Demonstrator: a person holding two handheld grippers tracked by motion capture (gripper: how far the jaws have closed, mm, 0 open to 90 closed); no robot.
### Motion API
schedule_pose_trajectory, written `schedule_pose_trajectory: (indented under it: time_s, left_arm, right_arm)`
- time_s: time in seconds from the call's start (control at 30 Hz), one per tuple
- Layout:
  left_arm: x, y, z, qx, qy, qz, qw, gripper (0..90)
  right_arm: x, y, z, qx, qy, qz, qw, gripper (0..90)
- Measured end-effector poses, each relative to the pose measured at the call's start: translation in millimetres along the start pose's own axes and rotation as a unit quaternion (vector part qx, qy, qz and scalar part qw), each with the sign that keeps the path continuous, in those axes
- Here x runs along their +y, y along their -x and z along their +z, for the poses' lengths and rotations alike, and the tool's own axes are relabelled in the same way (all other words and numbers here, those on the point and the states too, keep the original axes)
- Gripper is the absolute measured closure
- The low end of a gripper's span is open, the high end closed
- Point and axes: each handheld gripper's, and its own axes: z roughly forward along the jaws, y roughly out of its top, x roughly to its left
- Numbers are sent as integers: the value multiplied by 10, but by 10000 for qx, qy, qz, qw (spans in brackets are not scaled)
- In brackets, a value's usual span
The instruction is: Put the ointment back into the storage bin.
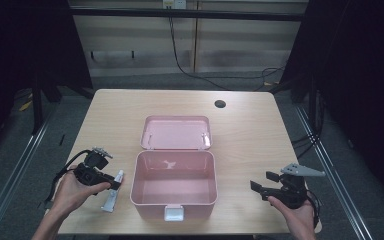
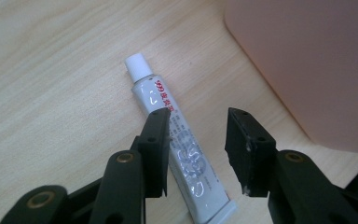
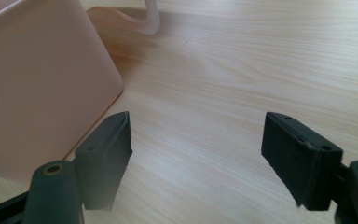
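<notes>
My left tongs (image 2: 198, 128) hang just over a white tube (image 2: 179, 144) lying flat on the tabletop (image 1: 250, 135), jaws apart and not pressing it, the left jaw overlapping its edge. The tube sits just left of the open pink box (image 1: 174, 185); red characters run along it, small grey print I cannot read. My right tongs (image 3: 196, 158) stand open over bare wood beside the box.
</notes>
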Motion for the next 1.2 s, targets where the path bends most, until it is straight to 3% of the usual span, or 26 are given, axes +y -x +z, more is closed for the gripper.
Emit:
schedule_pose_trajectory:
  time_s: [0.43,0.5,0.77,1.2]
  left_arm:
    - [7,-42,118,-72,-282,-84,9995,607]
    - [12,-40,135,22,-302,-147,9994,602]
    - [26,-28,215,162,-559,-19,9983,614]
    - [29,-7,273,297,-747,276,9964,672]
  right_arm:
    - [0,0,6,23,-7,-8,10000,238]
    - [0,2,7,25,-5,-9,10000,238]
    - [1,0,10,35,-17,-4,10000,237]
    - [2,-3,11,31,-31,-7,10000,235]
